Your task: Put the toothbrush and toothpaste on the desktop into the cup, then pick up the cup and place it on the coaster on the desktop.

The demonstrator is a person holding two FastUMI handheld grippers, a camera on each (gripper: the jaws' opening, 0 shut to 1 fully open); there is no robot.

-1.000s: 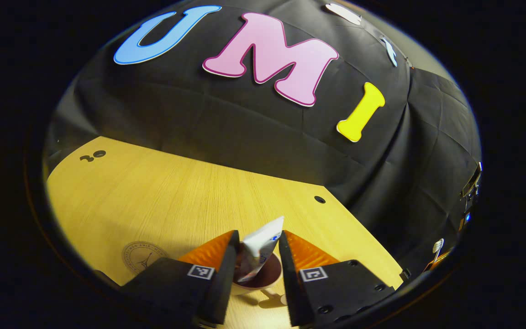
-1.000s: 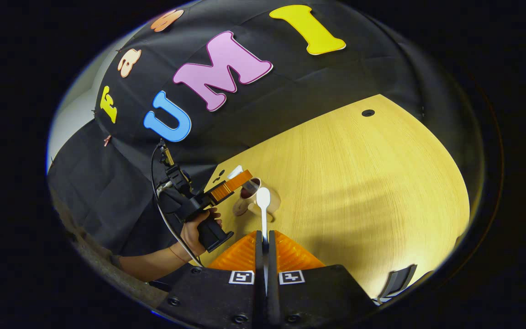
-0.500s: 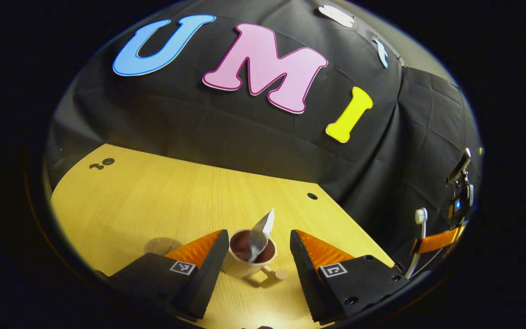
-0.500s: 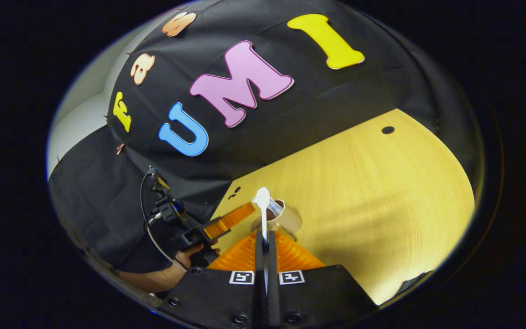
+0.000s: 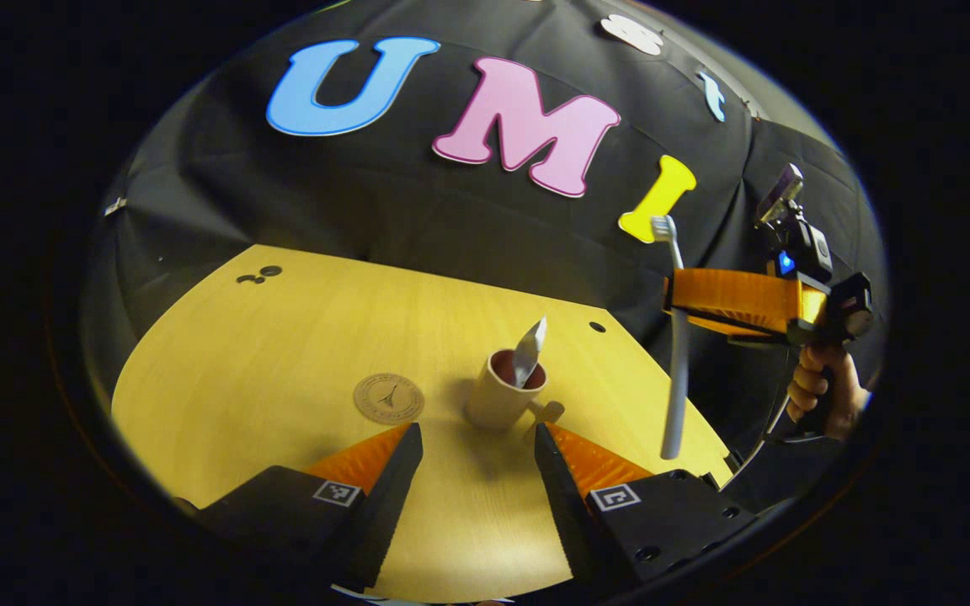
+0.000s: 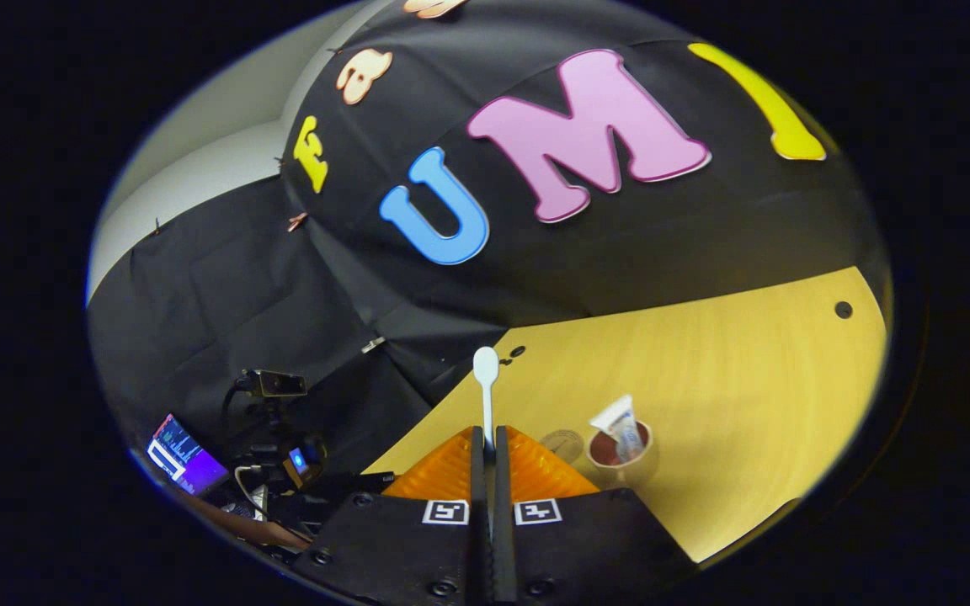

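Left gripper view: the left gripper [image 5: 478, 438] is standing with its jaws spread wide, gripping nothing, and is hanging low over the desktop [image 5: 283, 337]. The cup [image 5: 500, 394] is sitting upright on the desktop just beyond the gap between the jaws, its handle pointing to the right of the cup toward the right-hand finger. The toothpaste [image 5: 528, 353] is standing inside the cup, leaning, with its flat crimped end sticking up above the rim. The coaster [image 5: 389, 397] is lying flat on the desktop just to the left of the cup, apart from it and bare. To the right of the cup, raised above the desktop's edge, the right gripper [image 5: 675, 296] is pinching the toothbrush [image 5: 675, 337] high on its handle. The brush is hanging nearly upright, head on top, tail end down. A hand [image 5: 813, 387] is wrapping the grip behind that gripper.

Right gripper view: the right gripper [image 6: 489, 438] is showing its jaws pressed together on the toothbrush [image 6: 485, 383], whose head is pointing straight out past the fingertips. The cup [image 6: 618, 450] is sitting on the desktop [image 6: 746, 379] to the right of the fingers, the toothpaste [image 6: 620, 421] poking out of it. The coaster [image 6: 562, 442] is lying just left of the cup, between the cup and the fingers.
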